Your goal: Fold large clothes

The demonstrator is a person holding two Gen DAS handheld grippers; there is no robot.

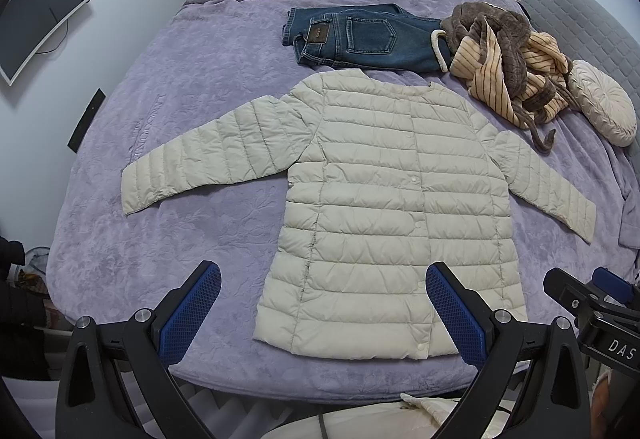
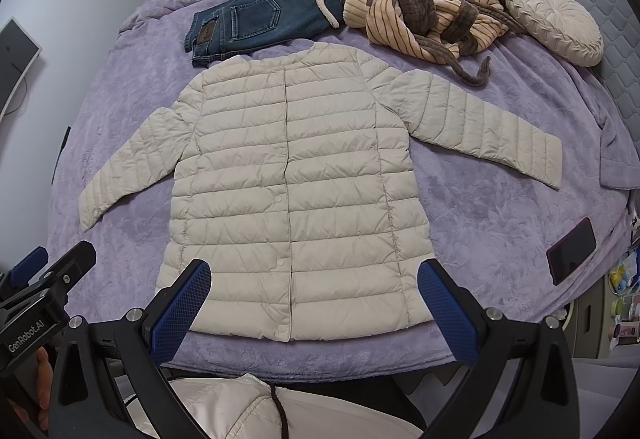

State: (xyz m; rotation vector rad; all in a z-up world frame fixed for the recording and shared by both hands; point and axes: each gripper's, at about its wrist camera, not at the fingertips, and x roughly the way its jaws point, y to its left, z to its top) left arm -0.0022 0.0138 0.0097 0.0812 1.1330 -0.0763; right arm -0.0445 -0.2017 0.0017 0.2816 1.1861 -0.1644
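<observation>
A cream quilted puffer jacket (image 1: 384,199) (image 2: 296,175) lies flat and buttoned on the purple bedspread (image 1: 192,87) (image 2: 480,207), both sleeves spread outward. My left gripper (image 1: 323,279) hovers open above the jacket's lower hem, toward its left side. My right gripper (image 2: 314,277) hovers open above the hem near the middle. Neither holds anything. The right gripper's body also shows at the right edge of the left wrist view, and the left gripper's body at the left edge of the right wrist view.
Folded blue jeans (image 1: 360,37) (image 2: 248,23) and a crumpled brown and striped robe (image 1: 508,55) (image 2: 416,3) lie beyond the jacket's collar. A round cream cushion (image 1: 604,107) (image 2: 556,23) sits right of them. A dark phone (image 2: 572,251) rests near the bed's right edge.
</observation>
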